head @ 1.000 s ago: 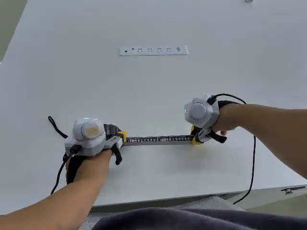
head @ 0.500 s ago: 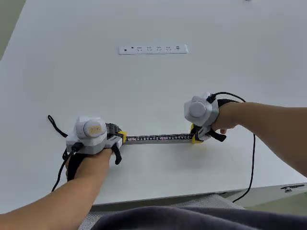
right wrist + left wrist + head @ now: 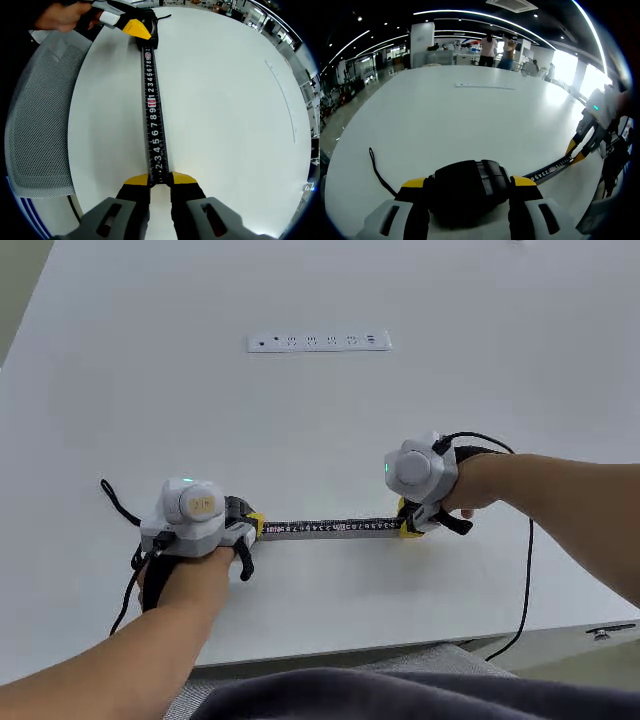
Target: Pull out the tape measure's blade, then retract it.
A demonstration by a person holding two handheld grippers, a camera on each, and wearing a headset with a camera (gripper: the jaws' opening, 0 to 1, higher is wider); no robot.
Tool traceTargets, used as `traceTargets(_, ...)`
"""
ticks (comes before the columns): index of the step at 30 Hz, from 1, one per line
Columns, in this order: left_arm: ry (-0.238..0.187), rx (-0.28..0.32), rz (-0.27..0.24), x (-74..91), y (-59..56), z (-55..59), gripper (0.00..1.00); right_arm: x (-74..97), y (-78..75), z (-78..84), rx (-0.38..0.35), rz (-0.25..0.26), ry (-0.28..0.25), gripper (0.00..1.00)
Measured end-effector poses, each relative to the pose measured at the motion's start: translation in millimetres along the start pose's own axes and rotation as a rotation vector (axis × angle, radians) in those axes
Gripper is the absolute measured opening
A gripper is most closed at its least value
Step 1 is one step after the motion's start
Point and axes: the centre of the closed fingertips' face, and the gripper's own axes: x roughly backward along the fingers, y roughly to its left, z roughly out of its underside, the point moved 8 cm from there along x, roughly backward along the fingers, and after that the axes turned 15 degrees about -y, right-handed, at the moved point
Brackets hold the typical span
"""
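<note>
Clamping: left tool [image 3: 249, 528] on tape case [image 3: 465, 195] | right tool [image 3: 160, 180] on blade [image 3: 152, 110] | power strip [image 3: 320, 343] beyond

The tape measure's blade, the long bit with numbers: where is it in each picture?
Head view: the blade runs left to right, low in the middle.
Left gripper view: low on the right, slanting away from the black case.
Right gripper view: straight up the middle.
Shared landmark: the black case, at the blade's left end in head view, at top in right gripper view.
</note>
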Motion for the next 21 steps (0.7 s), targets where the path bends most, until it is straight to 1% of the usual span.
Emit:
traceTargets(5, 0.004, -0.008, 0.005, -0.9, 0.5, 0.1, 0.60, -0.2, -0.2, -0.8, 0.001, -0.003, 0.002, 0.14)
traceTargets(21, -0.005, -0.014, 0.013, -0.4, 1.2, 0.6, 0.60, -1.3, 0.8, -1.6, -0.006, 0.005, -0.008, 0.15)
